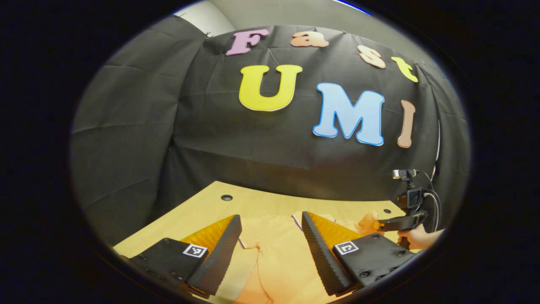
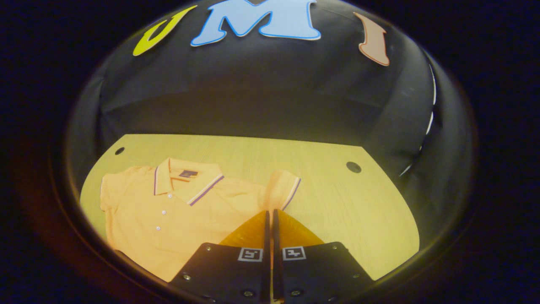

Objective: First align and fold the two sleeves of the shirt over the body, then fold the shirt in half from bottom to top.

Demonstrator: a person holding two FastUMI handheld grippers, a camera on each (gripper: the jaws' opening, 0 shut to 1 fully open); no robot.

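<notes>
A: Where does the orange polo shirt (image 2: 168,215) lie from the right claw (image 2: 270,217)?

B: In the right gripper view it spreads flat ahead and off to the claw's left, collar (image 2: 185,179) on the far side, placket buttons running back toward the camera. So its long axis runs roughly along the claw's own pointing direction. The nearer short sleeve (image 2: 284,190) sits just beyond the fingertips, a little to their right.

A: And that claw's state?

B: Fingers pressed together with only a slit between them. Whether cloth is caught in there I cannot tell; the tips hide the spot.

A: The left claw (image 1: 270,230)?

B: Spread wide, nothing between its fingers. In the left gripper view orange fabric (image 1: 274,261) lies directly below and ahead of the gap. The right claw, with the hand (image 1: 419,238) holding it, is off to its right, low near the fabric.

A: So which goes first?

B: My guess is the right one, being closest to that sleeve; the fold would carry it leftward over the body.

A: Surface and room?

B: A pale wooden surface (image 2: 337,202) with round cable holes (image 2: 353,167) near the far corners, black cloth wall (image 1: 274,169) close behind it.
</notes>
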